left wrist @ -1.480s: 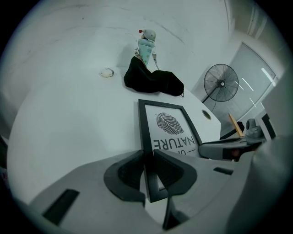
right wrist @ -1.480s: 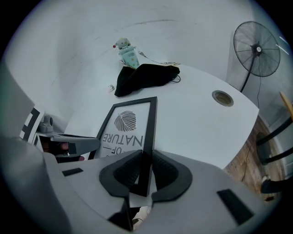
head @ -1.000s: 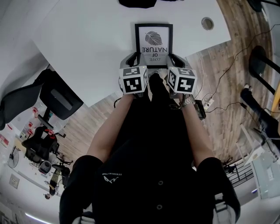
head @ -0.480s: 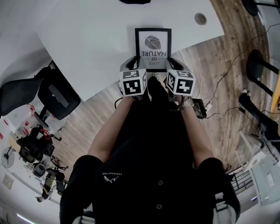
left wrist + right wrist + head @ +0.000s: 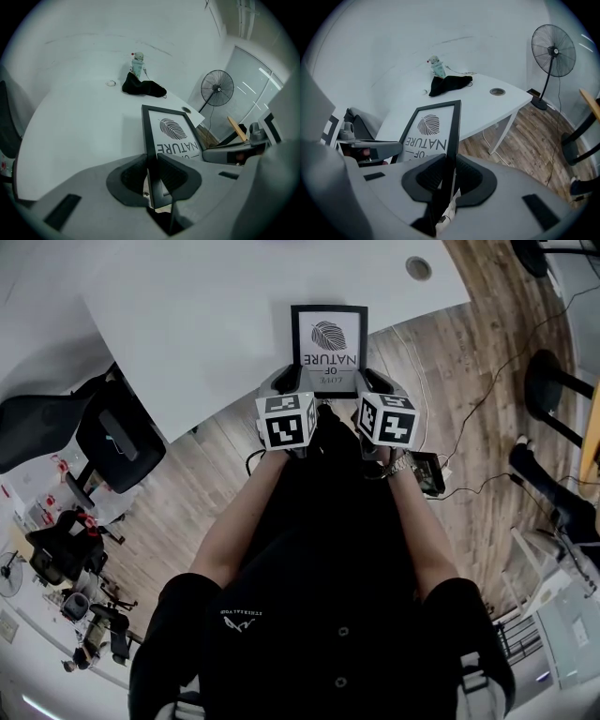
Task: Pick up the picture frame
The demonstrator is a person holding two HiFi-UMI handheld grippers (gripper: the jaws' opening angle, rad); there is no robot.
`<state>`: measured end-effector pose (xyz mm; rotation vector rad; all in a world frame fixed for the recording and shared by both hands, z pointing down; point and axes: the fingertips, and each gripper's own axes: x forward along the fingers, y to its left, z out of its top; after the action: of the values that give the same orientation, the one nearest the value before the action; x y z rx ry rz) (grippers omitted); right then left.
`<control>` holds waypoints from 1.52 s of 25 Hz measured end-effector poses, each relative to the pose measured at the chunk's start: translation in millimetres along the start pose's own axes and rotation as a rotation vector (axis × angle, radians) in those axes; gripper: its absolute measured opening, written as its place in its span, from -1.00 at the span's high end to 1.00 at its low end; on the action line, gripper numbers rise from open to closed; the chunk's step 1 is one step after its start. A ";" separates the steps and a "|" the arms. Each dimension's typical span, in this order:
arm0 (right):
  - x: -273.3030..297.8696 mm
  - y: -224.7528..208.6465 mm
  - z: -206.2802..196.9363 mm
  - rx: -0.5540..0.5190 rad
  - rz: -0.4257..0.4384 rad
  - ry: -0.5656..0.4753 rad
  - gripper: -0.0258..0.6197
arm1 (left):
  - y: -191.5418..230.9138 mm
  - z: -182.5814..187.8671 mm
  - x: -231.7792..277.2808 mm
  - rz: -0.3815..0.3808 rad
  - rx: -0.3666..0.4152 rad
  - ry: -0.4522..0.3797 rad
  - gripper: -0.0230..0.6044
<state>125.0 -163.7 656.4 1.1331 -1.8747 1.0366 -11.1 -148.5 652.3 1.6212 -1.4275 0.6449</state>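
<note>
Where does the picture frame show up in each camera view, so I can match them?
Head view: picture frame at upper centre.
Left gripper view: picture frame at centre right, its near edge clamped in the tongs.
Right gripper view: picture frame at centre left, its near edge clamped in the tongs.
Shared landmark: the round hole beyond the frame.

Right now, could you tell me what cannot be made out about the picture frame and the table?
- Picture frame, near edge: head view, hidden behind left gripper and right gripper.
- Its back: faces away in every view.
- Small print under NATURE: too small, partly covered by jaws.
- Pale object beside dark cloth: left gripper view, too small to name.
</note>
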 end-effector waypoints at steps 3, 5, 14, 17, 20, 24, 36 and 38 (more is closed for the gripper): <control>-9.4 -3.0 -6.6 -0.008 0.004 -0.013 0.71 | -8.3 -6.5 -6.9 0.005 0.005 -0.019 0.69; -15.5 -5.1 -8.9 -0.014 0.006 -0.024 0.71 | -13.9 -9.1 -11.8 0.012 0.009 -0.036 0.69; -45.6 -9.8 -1.3 -0.044 0.025 -0.098 0.71 | -36.1 -2.4 -38.6 0.037 0.010 -0.124 0.69; -57.3 -8.0 10.4 -0.063 0.028 -0.140 0.71 | -41.2 8.7 -49.7 0.049 0.012 -0.166 0.69; -66.6 -6.5 23.8 -0.078 0.035 -0.181 0.71 | -45.1 21.7 -57.8 0.058 0.015 -0.207 0.69; -83.8 1.0 38.7 -0.100 0.042 -0.232 0.71 | -48.5 36.6 -75.1 0.064 0.015 -0.259 0.69; -132.7 13.8 85.1 -0.164 0.041 -0.394 0.71 | -66.0 83.0 -121.3 0.074 0.056 -0.431 0.69; -139.7 18.2 93.0 -0.175 0.041 -0.422 0.71 | -66.8 91.5 -129.6 0.079 0.072 -0.461 0.69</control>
<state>145.3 -191.6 491.1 1.2853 -2.2741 0.6704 11.6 -160.5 482.1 1.8570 -1.8219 0.3807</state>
